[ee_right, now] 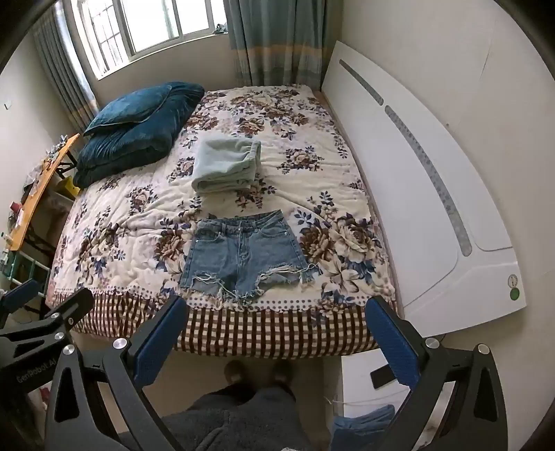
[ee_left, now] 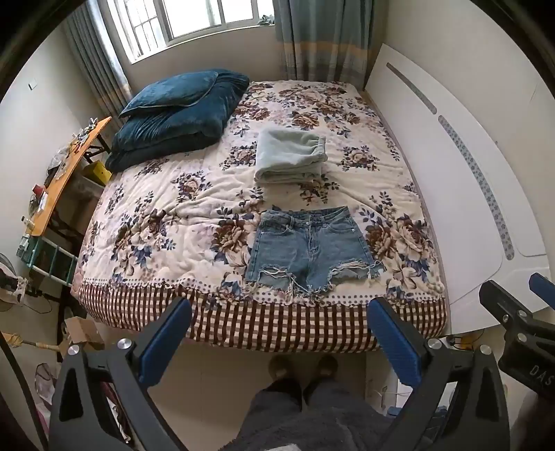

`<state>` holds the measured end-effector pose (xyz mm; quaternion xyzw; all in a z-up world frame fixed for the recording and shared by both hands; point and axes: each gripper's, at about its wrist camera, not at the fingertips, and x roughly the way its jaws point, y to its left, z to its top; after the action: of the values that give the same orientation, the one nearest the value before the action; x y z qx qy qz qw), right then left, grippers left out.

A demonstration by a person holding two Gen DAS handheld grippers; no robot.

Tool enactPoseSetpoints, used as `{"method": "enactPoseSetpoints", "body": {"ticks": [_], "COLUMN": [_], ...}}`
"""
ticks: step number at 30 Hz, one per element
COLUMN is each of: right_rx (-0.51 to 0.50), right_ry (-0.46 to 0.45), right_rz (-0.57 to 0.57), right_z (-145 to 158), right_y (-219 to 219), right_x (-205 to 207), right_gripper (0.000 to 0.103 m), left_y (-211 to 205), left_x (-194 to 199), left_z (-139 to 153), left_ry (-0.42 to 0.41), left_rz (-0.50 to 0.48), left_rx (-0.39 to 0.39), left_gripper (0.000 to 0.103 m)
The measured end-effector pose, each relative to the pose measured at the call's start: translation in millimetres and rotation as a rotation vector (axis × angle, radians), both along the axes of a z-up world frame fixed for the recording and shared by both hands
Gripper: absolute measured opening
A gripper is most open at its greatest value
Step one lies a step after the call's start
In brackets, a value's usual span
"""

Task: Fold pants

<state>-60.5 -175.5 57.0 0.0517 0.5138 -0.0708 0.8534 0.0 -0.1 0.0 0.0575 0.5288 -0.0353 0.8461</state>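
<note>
My left gripper (ee_left: 277, 333) is spread wide, its two blue pads (ee_left: 165, 341) far apart and holding nothing; it hangs in the air short of the foot of the bed. My right gripper (ee_right: 275, 333) is likewise spread wide and empty, level with the left one, and each appears at the edge of the other's view. Directly below both are my own legs and feet on the pale floor. Ahead, the checked valance (ee_left: 263, 326) covers the near edge of the mattress. The denim shorts (ee_left: 307, 248) lie flat and unfolded on the floral quilt (ee_left: 166, 222), close to the near edge, waistband toward the far side, frayed hems toward me. Nothing lies on them, and no object sits between the grippers and the hems. Beyond the shorts, apart from them, a pale green garment (ee_left: 289, 159) sits already folded. At the far left corner a dark blue pillow (ee_left: 173, 93) rests on a folded dark blue blanket (ee_left: 166, 138). A white headboard panel (ee_left: 451, 166) runs along the right side of the bed. Left of the bed stands a cluttered wooden table (ee_left: 66, 170). A window (ee_left: 194, 17) with striped curtains (ee_left: 322, 38) closes the far wall.
</note>
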Motion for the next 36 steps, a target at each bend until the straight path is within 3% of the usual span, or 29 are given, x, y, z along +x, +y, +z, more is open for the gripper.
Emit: {"method": "enactPoseSetpoints", "body": {"ticks": [36], "right_rx": [-0.009], "right_ry": [-0.006], "right_rz": [0.014], "right_z": [8], "right_y": [-1], "right_x": [0], "right_gripper": [0.103], "left_y": [1], "left_x": [0], "left_z": [13], "left_ry": [-0.022], "left_rz": [0.025], "left_rx": [-0.023], "left_gripper": [0.103]}}
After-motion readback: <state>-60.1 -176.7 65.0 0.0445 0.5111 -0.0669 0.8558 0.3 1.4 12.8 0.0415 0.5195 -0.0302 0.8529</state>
